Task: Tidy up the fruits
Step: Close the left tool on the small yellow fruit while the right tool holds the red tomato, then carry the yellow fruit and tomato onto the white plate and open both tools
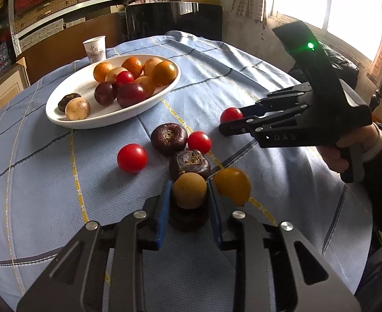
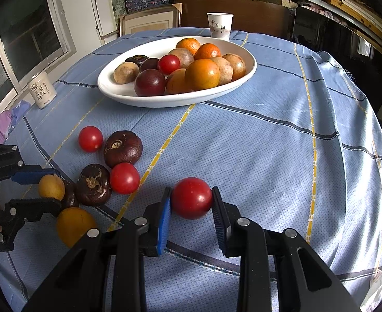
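My left gripper is shut on a tan round fruit, which rests on a dark fruit on the blue cloth. An orange fruit lies just right of it. My right gripper is shut on a red tomato low on the cloth; the left wrist view shows this gripper from the side. Two dark chestnut-like fruits and two loose tomatoes lie between the grippers and the white oval plate, which holds several oranges, tan and dark fruits.
A paper cup stands behind the plate. A white can stands at the cloth's left edge in the right wrist view. A dark chair and stacked shelves fill the background. A person's hand holds the right gripper.
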Available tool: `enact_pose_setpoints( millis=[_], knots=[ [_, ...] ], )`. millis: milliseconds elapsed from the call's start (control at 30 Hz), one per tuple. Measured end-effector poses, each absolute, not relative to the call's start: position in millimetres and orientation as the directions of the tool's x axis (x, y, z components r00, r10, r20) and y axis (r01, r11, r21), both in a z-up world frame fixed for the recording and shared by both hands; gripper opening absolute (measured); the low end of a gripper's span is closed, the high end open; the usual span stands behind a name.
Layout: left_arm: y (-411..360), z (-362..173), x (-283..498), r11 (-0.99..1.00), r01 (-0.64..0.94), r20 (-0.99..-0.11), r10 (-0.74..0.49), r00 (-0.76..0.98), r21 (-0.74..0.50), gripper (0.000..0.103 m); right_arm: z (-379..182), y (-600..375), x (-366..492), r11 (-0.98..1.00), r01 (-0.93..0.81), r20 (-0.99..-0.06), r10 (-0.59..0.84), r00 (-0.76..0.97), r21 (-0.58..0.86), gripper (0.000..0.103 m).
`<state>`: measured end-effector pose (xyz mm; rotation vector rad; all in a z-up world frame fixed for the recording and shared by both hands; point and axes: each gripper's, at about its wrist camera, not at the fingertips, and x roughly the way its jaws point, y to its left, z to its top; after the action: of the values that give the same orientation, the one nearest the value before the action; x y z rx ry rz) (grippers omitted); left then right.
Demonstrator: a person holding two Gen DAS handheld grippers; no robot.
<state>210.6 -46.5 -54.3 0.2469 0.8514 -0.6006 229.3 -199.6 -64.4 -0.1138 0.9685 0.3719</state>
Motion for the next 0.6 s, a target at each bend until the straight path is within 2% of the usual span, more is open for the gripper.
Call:
enact_pose_setpoints(
  millis=[267, 467, 600],
  knots=[
    [-32.0, -50.1, 221.4, 0.840, 0.534, -0.751, -0.411, 0.517, -0.092, 0.026, -59.2, -208.2, 231.9, 0.930, -0.345, -0.793, 0.305, 0.527, 0.128, 0.029],
    [-17.3, -42.5, 229.3, 0.862, 0.481, -0.718, -0.437, 0.542, -0.161, 0.026, -39.5, -204.2, 225.0, 0.922, -0.369, -0.703, 0.339, 0.626, 0.116, 0.029],
    [-8.8, -29.0, 255.2, 0.892, 0.419, -0.694, -0.411, 0.591, -0.171, 0.026, -22.8, -200.9, 240.2, 0.915, -0.361, -0.624, 0.390, 0.677, 0.179, 0.029]
  ],
)
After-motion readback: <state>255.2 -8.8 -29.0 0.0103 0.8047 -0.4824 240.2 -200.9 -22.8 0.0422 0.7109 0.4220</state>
